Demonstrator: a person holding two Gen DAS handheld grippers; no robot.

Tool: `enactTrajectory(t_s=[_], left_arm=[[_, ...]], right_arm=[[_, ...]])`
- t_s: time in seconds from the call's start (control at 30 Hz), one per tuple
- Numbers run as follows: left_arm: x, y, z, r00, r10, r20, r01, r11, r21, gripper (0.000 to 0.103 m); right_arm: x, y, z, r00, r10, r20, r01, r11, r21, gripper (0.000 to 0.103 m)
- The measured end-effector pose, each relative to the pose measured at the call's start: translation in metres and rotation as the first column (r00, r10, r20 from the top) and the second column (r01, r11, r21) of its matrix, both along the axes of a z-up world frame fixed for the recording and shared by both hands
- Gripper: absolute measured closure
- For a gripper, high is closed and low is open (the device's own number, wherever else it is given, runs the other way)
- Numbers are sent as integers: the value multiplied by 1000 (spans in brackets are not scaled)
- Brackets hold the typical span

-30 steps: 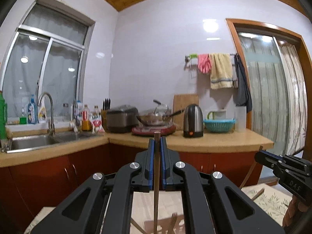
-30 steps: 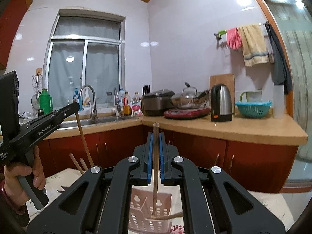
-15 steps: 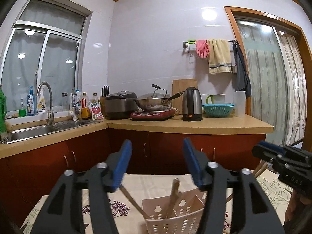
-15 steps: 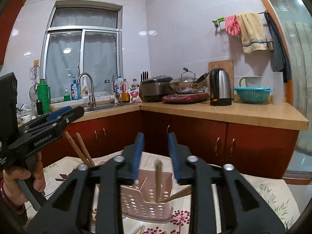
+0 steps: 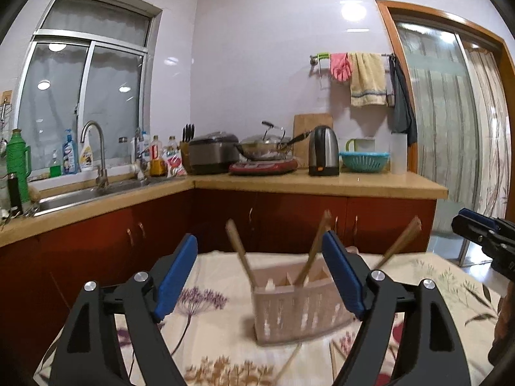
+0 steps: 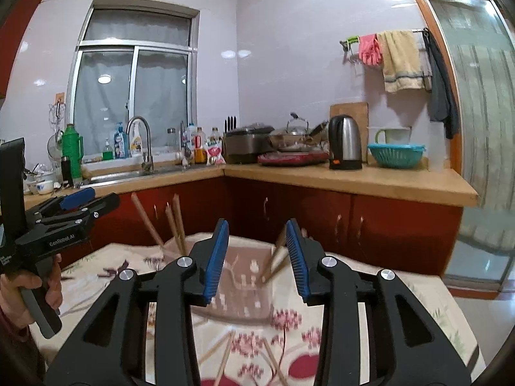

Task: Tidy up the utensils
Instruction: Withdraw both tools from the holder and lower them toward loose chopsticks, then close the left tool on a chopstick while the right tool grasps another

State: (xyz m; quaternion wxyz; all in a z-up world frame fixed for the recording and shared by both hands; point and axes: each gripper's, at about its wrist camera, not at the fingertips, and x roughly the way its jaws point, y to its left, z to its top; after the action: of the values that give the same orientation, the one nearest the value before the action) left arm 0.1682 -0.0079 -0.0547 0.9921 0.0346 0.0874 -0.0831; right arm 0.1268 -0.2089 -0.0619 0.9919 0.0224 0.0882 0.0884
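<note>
Both claws are empty and have just been opening: the left gripper stands wide apart, the right gripper less so, nothing between either pair of pads. Nearest, loose chopsticks lie flat on the flowered tablecloth toward its front edge, below the right claw, long axes fanning away from the camera; the right hand looks nearer them. Just beyond sits the holder, mid-cloth, with chopsticks standing in it, tips down, leaning outward. Behind runs the kitchen counter.
</note>
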Motion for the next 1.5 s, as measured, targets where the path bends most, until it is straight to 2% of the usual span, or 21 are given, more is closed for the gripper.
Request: enactTrajectory(t_s=[0.4,0.63,0.87,1.1,1.2,1.3,1.5], left_arm=[[-43,18,-61,983,78,-166,-73,997,40,26],[-53,36,-94,959,130,-251,-115,991,75,26],[-47,55,-123,923,169,-345,-147,985,90,26],[-37,66,-140,898,191,-397,-161,981,107,26],[-33,68,-146,889,190,-417,-153,981,120,26],[-33,70,-152,882,188,-432,-145,981,131,26],[-31,75,-162,869,175,-462,-120,982,146,26]], right_arm=[[-52,-3,-80,985,-41,-169,35,999,-37,67],[-61,-14,-123,963,-88,-253,74,995,-65,67],[-56,-31,-156,929,-148,-340,123,988,-92,67],[-45,-46,-176,884,-198,-424,170,980,-103,67],[-43,-44,-180,872,-184,-454,148,982,-116,81],[-44,-38,-184,867,-163,-470,120,985,-120,88],[-51,-24,-182,875,-137,-464,82,987,-135,88]])
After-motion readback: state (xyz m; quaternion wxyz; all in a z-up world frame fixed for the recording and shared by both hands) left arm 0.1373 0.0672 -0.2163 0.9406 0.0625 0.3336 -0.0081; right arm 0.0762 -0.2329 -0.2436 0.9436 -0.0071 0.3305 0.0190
